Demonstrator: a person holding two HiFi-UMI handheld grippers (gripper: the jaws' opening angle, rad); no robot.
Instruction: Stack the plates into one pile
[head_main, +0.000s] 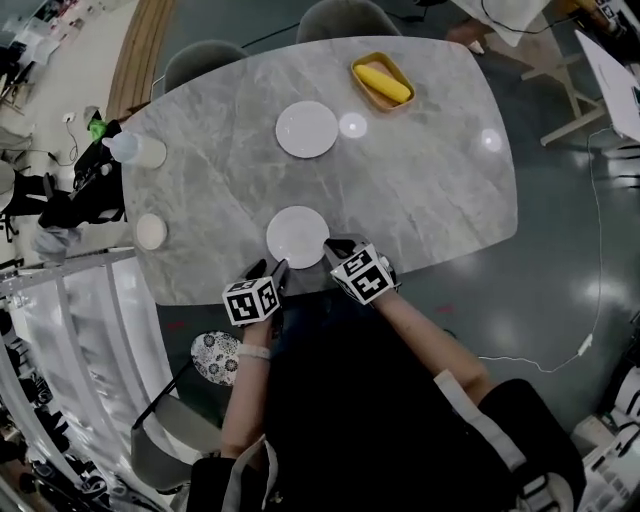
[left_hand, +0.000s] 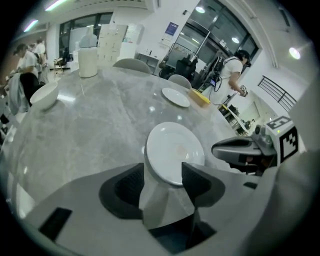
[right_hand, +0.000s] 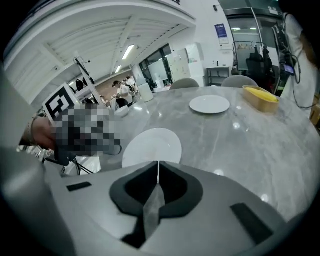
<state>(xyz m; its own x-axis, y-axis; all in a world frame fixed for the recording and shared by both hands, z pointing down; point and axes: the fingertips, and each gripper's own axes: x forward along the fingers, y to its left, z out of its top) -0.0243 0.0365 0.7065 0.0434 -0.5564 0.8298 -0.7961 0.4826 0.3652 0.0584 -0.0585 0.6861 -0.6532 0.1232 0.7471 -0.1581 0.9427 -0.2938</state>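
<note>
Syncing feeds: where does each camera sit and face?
Head view: on the person's head, facing steeply down at the table; shows forearms, left gripper, right gripper.
Left gripper view: on the left gripper, along its open jaws to the near plate; right gripper at right.
Right gripper view: on the right gripper, past its shut jaws over that plate.
Shared: near plate, far plate, yellow tray.
</note>
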